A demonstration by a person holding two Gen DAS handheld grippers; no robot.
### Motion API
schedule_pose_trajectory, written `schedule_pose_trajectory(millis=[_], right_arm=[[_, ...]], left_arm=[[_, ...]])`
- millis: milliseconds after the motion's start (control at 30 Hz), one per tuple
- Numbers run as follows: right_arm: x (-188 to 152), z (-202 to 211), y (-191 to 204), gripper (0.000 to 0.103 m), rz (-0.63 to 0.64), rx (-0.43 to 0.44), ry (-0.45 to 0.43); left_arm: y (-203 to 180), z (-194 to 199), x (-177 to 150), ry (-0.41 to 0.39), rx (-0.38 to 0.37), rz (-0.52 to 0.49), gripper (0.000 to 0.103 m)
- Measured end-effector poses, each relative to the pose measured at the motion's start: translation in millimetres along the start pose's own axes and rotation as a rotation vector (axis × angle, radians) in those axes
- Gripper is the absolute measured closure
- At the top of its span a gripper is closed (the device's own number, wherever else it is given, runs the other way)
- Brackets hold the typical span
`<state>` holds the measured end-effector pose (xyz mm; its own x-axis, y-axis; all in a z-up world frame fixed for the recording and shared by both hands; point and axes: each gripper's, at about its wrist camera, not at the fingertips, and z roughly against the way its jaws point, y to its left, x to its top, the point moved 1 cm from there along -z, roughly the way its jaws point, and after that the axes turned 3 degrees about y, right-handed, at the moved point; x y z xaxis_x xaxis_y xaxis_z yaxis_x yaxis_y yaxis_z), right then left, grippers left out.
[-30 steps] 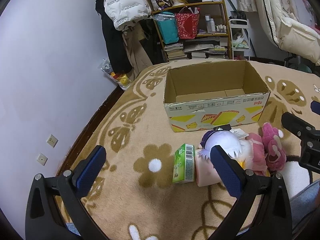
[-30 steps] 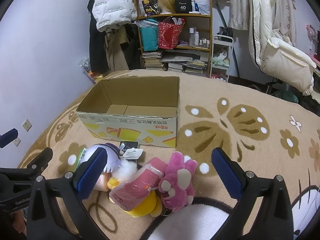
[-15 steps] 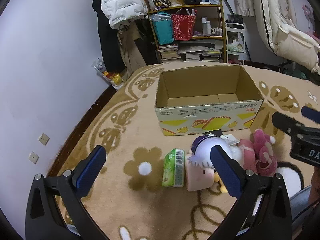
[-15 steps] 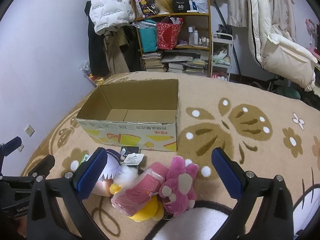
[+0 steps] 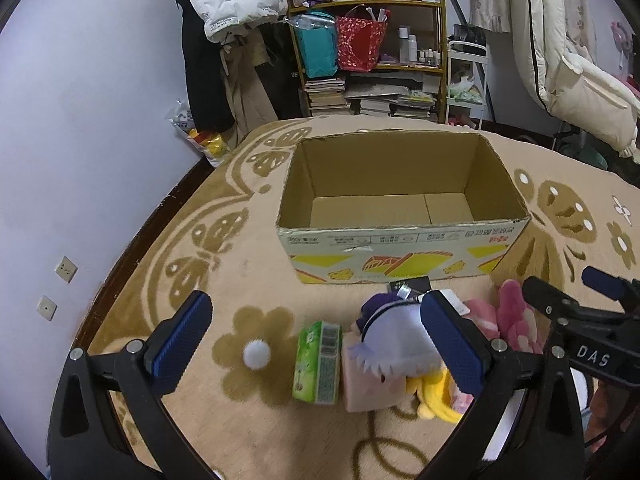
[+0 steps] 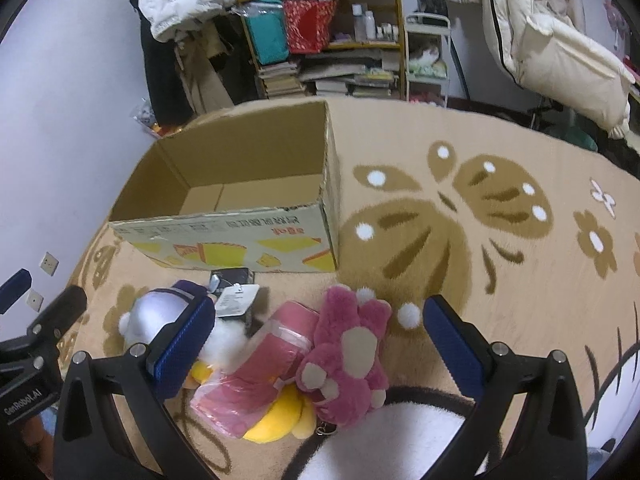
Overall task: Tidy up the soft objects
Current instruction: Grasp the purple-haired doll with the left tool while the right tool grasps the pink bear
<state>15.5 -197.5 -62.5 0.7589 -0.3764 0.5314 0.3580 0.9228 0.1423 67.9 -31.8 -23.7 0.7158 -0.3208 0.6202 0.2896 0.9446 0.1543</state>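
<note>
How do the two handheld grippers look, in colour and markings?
Both are black frames with silver bolts and ribbed blue pads. The left gripper bears white "GenRobot.AI" lettering, seen from the right wrist view; the right gripper shows "DAS" from the left wrist view.

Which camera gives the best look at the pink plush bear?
The right wrist view: the pink plush bear lies whole between the open right claw fingers. In the left wrist view only part of it shows, behind the claws.

Dim, even indoor light, soft shadows, strong fisheye bending and dark corners throughout.
</note>
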Motion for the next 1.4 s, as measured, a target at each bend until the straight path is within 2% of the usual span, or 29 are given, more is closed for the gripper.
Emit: schedule_pose_trajectory(millis=[267, 433, 600, 733, 1000, 1233, 1333, 1400], right_arm=[[2.7, -22.8, -6.7, 0.007, -0.027, 0.001, 0.053], [1.2, -36.0, -12.0, 0.007, -0.044, -0.010, 0.088], [-0.4, -49.1, -24.1, 0.008, -0.107, 0.015, 0.135], [-2.4, -59.7, -26.5, 0.017, -0.117, 0.016, 0.169], [-11.4, -75.0, -25.2, 0.029, -0.094, -0.009, 0.239], [-14.9, -95.6, -32.5, 0.038, -0.119, 0.003, 0.305], [-13.6, -96.9, -36.1, 0.047, -0.131, 0.018, 0.308], [-13.6, -97.1, -36.8, 0.049, -0.127, 0.016, 0.305]], left_arm=[[-9.5, -22.0, 6.8, 0.030, -0.009, -0.016, 0.000], [-16.2, -34.6, 7.8, 0.055, -0.026, -0.025, 0.000], [-23.8, -45.5, 8.0, 0.077, -0.046, -0.042, 0.000], [-30.7, -53.3, 6.1, 0.100, -0.070, -0.049, 0.000], [-41.8, -67.8, -1.3, 0.149, -0.089, -0.071, 0.000], [-47.1, -85.4, -9.3, 0.206, -0.108, -0.071, 0.000], [-47.9, -88.0, -11.9, 0.213, -0.111, -0.079, 0.001], [-49.2, -90.5, -14.3, 0.226, -0.129, -0.077, 0.014]])
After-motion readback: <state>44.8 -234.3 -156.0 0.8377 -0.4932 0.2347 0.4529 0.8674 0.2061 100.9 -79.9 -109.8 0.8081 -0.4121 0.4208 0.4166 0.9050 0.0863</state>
